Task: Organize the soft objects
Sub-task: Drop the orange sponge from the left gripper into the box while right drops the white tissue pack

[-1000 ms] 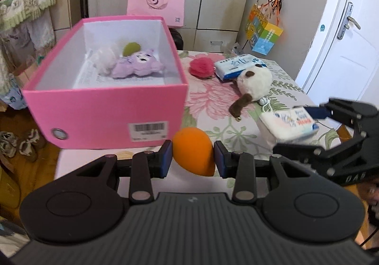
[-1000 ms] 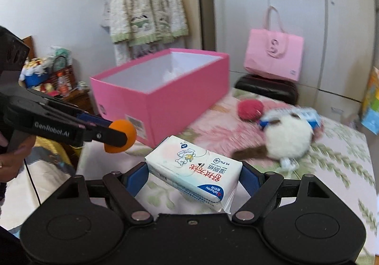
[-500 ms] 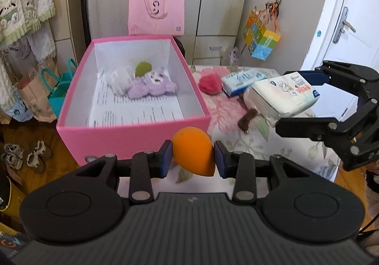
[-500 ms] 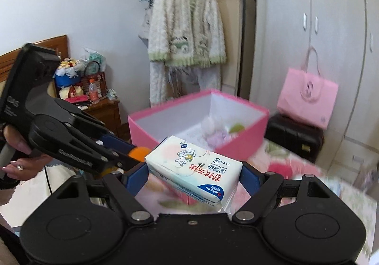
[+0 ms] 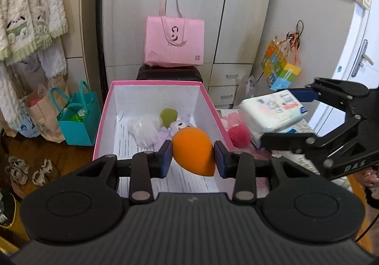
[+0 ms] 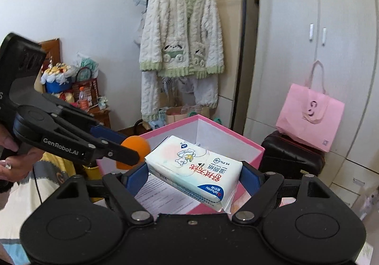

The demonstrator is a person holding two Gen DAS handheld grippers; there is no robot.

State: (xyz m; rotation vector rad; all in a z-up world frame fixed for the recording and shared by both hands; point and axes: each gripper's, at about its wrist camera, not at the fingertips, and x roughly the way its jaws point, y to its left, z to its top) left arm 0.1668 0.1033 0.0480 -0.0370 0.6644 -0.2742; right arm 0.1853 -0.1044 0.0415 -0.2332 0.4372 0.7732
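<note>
**Both grippers loaded and up over the pink box**

Left wrist view: the left gripper point(image 5: 192, 155) is clamped narrow on an orange makeup sponge point(image 5: 193, 154), egg-shaped, pointy end toward 5 o'clock. A second ago it hung in front of the pink box point(image 5: 104, 122); now it sits above the open box, where a purple plush point(image 5: 173, 128), a green sponge point(image 5: 168, 116) and something white and fluffy point(image 5: 143, 130) lie at the far end. A red puff point(image 5: 239, 134) sits outside at 3 o'clock.

Right wrist view: the right gripper point(image 6: 193, 176) stands wide, pads pressed on the ends of a wet wipes pack point(image 6: 193, 167), white, slightly tilted. It was over the floral table earlier, now over the box's near edge, with the sponge at 9 o'clock.
</note>
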